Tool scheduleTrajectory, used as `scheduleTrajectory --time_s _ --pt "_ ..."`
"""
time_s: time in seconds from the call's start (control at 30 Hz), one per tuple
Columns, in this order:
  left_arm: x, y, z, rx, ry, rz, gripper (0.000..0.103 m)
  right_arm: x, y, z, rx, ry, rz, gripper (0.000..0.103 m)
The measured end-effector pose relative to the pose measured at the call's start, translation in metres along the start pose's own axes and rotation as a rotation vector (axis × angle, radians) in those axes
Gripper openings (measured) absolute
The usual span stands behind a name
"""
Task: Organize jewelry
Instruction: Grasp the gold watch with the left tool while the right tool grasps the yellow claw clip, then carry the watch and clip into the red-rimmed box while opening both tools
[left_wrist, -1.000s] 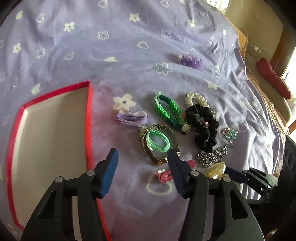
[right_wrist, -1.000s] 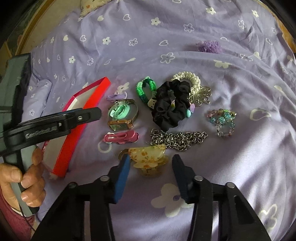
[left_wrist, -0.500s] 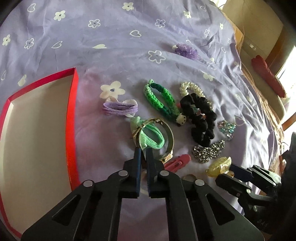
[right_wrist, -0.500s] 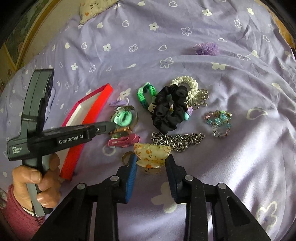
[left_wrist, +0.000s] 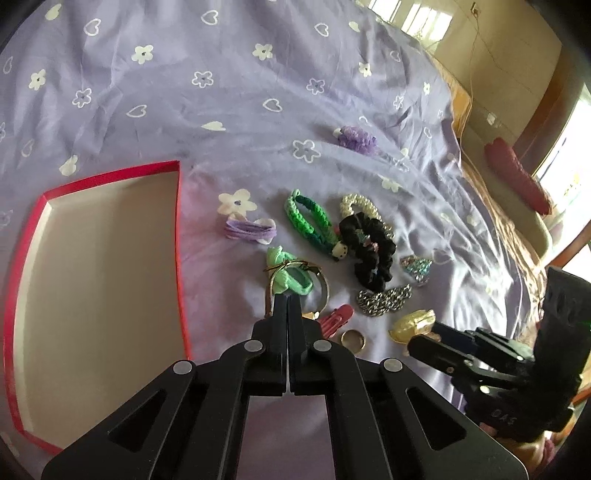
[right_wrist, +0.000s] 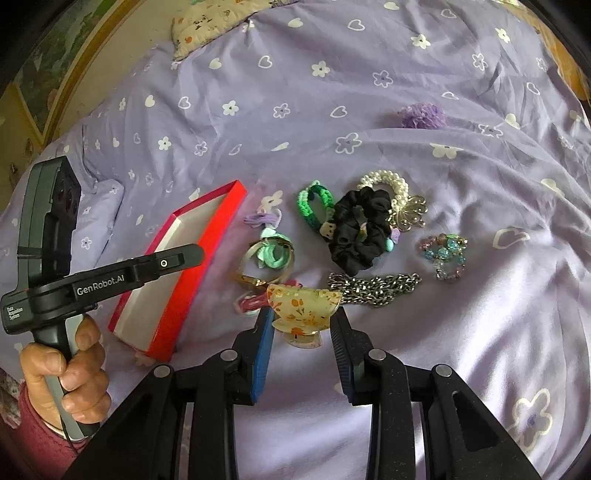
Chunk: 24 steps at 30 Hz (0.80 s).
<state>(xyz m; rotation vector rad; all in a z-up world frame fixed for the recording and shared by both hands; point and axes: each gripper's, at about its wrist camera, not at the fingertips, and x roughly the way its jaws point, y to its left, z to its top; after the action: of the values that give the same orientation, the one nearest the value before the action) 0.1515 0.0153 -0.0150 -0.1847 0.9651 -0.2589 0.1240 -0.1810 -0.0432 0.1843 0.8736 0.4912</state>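
Observation:
Jewelry lies in a cluster on the purple sheet. My left gripper (left_wrist: 287, 300) is shut; its tips overlap the near edge of the mint hair tie (left_wrist: 291, 278) inside the gold bangle (left_wrist: 325, 291). In the right wrist view the left gripper (right_wrist: 199, 254) shows a gap to the bangle (right_wrist: 251, 258), and nothing shows between its jaws. My right gripper (right_wrist: 302, 318) is shut on the yellow floral claw clip (right_wrist: 303, 302), held a little above the sheet. The open red box (left_wrist: 177, 240) lies to the left of the pile, nothing inside.
Around the bangle lie a pink clip (left_wrist: 336, 319), gold ring (left_wrist: 352, 338), silver chain (right_wrist: 373, 286), black scrunchie (right_wrist: 358, 232), green braided band (left_wrist: 306, 221), purple tie (left_wrist: 251, 230), pearl bracelet (right_wrist: 388, 184) and bead bracelet (right_wrist: 445, 254). A purple pompom (right_wrist: 423, 116) sits farther back.
The left jaws went from wide open to shut and pulled back from the bangle. The right jaws closed on the claw clip and raised it off the sheet.

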Motion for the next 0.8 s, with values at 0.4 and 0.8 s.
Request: scheduleTrajectory --time_s 0.4,0.8 --pt "0.057 -0.007 0.007 0.079 0.115 0.084 0.018 -0.008 -0.015 -0.004 0.037 -0.006 -0.014 0.032" --pt "0.034 0.004 -0.002 0.01 0.076 -0.01 0.001 -0.009 -0.008 -0.003 0.043 -0.018 0.006 0.032"
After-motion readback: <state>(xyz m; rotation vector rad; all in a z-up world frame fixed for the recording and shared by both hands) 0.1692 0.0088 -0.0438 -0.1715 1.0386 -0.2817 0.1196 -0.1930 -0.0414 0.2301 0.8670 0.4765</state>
